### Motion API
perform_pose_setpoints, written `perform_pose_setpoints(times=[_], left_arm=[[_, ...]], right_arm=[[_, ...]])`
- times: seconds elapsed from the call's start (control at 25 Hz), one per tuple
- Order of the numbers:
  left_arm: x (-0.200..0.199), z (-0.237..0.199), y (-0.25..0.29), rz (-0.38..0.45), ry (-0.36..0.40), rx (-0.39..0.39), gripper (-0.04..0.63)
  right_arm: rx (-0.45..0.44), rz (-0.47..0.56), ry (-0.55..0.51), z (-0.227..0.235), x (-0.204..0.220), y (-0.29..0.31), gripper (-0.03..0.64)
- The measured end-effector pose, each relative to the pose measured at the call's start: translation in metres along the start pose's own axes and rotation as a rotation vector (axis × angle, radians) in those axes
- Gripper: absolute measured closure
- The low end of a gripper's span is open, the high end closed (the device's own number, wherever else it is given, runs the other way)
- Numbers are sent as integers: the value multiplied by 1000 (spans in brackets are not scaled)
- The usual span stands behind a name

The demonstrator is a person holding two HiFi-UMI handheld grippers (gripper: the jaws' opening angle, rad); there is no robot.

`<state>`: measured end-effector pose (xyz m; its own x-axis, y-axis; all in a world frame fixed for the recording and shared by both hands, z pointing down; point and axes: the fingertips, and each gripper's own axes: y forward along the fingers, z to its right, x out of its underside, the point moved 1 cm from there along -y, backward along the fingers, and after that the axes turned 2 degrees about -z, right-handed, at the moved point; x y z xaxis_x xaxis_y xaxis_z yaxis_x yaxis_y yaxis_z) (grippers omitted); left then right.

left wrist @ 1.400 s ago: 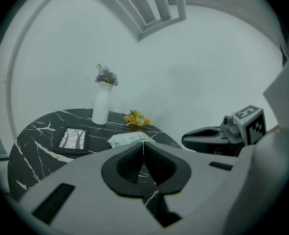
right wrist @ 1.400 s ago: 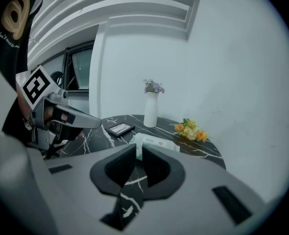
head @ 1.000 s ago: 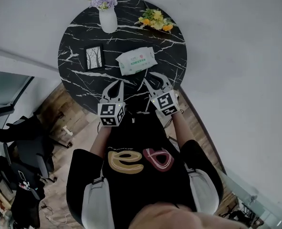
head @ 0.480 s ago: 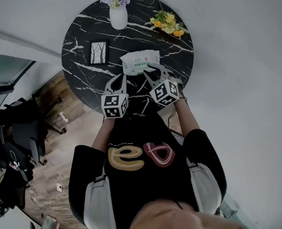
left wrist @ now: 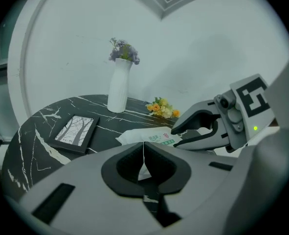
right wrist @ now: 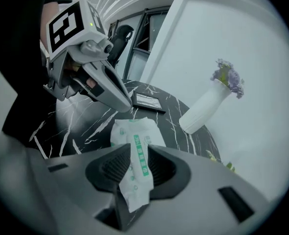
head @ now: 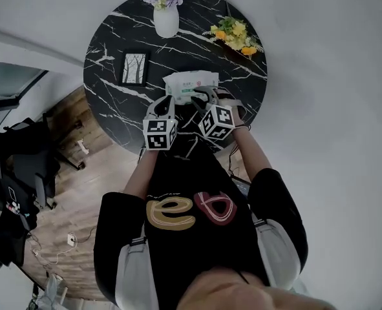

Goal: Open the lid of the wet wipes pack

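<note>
The white wet wipes pack with green print lies flat near the middle of the round black marble table. My left gripper hovers at the pack's near left corner with its jaws shut and nothing between them; in the left gripper view the pack lies just beyond the closed tips. My right gripper hangs over the pack's near right edge, tilted steeply down. Its jaws stand apart, and the pack shows through the gap, apart from the pads. The lid is hidden from me.
A white vase of purple flowers stands at the table's far edge. A small framed picture lies left of the pack, and a bunch of yellow and orange flowers lies at the far right. The table's near rim sits just under my hands.
Both grippers have moved forward and down from the table's near edge to the pack. The right gripper has rolled and tipped down over it.
</note>
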<state>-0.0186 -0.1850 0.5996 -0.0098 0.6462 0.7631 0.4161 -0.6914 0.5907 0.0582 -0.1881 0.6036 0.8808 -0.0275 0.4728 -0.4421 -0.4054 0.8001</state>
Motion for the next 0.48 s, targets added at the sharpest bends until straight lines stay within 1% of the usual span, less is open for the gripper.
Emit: perform_pose_setpoints(times=[0.24, 0.36, 0.48], left_arm=[[7, 1, 24, -38, -16, -22, 577], [13, 3, 34, -58, 3, -26, 578], [19, 3, 41, -86, 37, -25, 578]], right_arm=[[-54, -15, -81, -3, 9, 18, 500], [-77, -19, -117, -5, 13, 25, 494], [-95, -13, -146, -6, 13, 29, 494]])
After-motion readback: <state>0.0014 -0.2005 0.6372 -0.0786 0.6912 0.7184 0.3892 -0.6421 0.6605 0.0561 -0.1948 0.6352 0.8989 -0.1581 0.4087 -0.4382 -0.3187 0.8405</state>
